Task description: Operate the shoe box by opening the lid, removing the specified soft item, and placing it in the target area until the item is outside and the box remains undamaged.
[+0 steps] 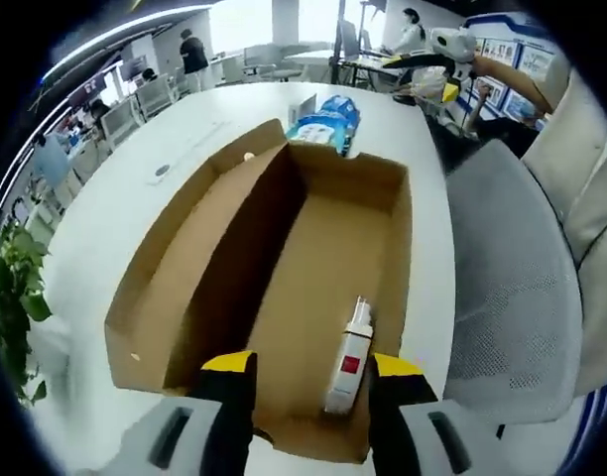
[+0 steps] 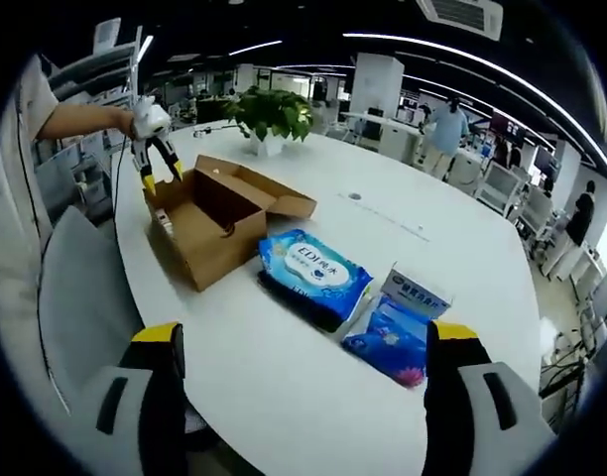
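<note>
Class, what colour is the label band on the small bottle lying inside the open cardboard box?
Red, on a white bottle inside the box; clearest in the left gripper view.

white table, open shoe box, blue packs

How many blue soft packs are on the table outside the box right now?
2: a large blue pack lying beside the open shoe box, and a smaller blue pack further from it. Others may be hidden.

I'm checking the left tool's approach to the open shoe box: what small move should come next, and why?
Probably lower the left tool a little into the open shoe box and centre it on the white bottle. The lid is already folded back, the jaws stand open on either side of the bottle, and nothing is gripped yet.
</note>
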